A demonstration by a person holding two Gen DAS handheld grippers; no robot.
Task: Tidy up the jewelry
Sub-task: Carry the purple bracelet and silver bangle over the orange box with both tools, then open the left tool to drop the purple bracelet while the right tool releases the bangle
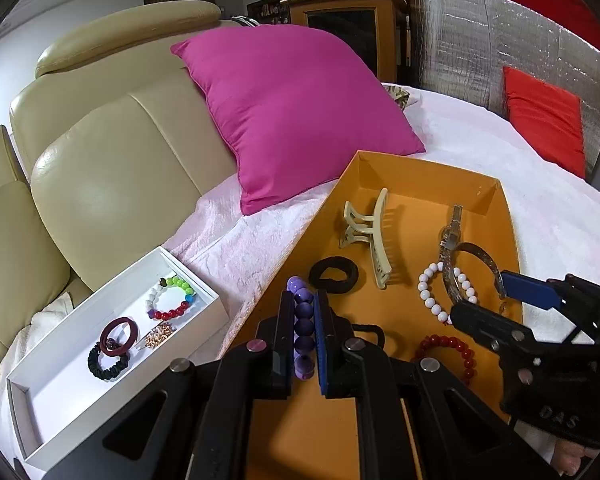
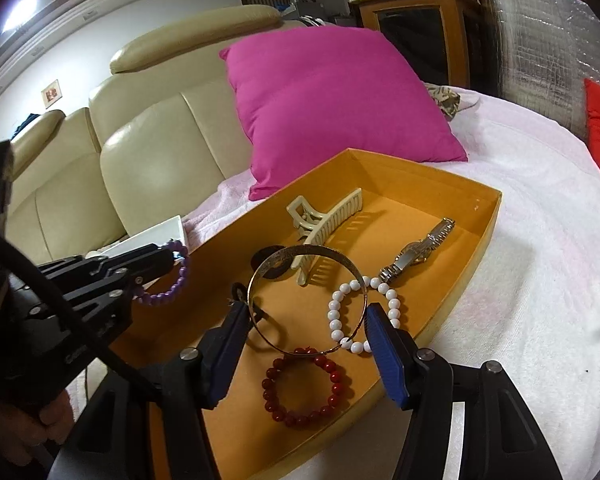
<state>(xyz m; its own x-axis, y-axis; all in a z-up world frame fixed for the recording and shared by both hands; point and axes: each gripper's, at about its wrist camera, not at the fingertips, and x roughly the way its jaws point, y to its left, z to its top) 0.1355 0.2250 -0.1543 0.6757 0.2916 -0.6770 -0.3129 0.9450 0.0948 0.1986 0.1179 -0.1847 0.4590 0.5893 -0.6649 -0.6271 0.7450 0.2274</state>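
My left gripper [image 1: 303, 300] is shut on a purple bead bracelet [image 1: 302, 326], which hangs over the near left corner of the orange tray [image 1: 420, 176]. Over the tray's near part, a metal bangle [image 2: 308, 247] is raised across its width, with my right gripper [image 2: 306, 312] shut on it. Below lie a white bead bracelet [image 2: 340, 320], a red bead bracelet [image 2: 300, 392], a watch [image 2: 420, 248], a cream hair claw [image 2: 324, 216] and a black hair tie [image 1: 334, 274]. A white box [image 1: 60, 384] on the left holds a multicoloured bracelet [image 1: 172, 298], hair ties and a gold piece.
Both containers sit on a white towel [image 1: 480, 148] spread over a beige leather sofa [image 1: 112, 168]. A pink cushion [image 1: 296, 108] leans just behind the tray. A red cushion [image 1: 544, 120] and a silver foil sheet stand at the far right.
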